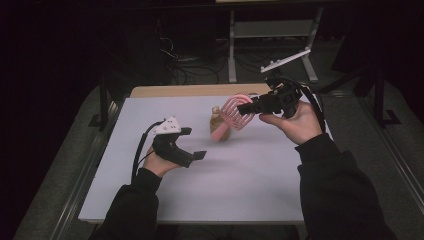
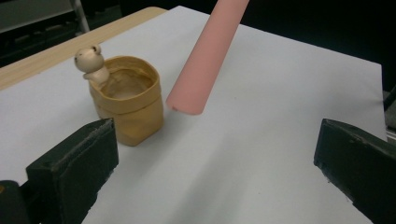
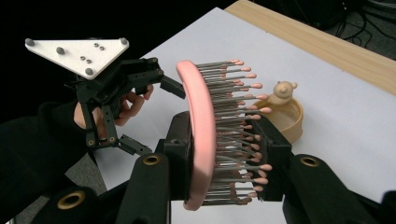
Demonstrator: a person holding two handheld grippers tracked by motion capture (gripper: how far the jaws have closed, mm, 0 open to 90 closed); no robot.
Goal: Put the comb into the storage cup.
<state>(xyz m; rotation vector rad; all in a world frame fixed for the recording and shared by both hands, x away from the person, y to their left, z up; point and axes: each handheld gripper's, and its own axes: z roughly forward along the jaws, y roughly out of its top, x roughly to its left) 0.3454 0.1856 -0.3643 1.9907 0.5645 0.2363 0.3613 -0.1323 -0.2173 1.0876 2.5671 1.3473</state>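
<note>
Right gripper (image 3: 224,154) clamping pink hairbrush (image 3: 205,135), tan pot (image 2: 128,100)

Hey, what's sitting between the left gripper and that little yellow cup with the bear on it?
Nothing: in the left gripper view, bare white table runs from the open left gripper to the yellow cup; the pink brush handle hangs beside it.

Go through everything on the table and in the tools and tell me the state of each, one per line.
Pink hairbrush: lifted off the table, head clamped, handle hanging down beside the pot.
Tan pot: upright on the white table, open-topped, a small bear figure on its rim.
Right tool: shut on the brush head.
Left tool: open, nothing between the jaws.
</note>
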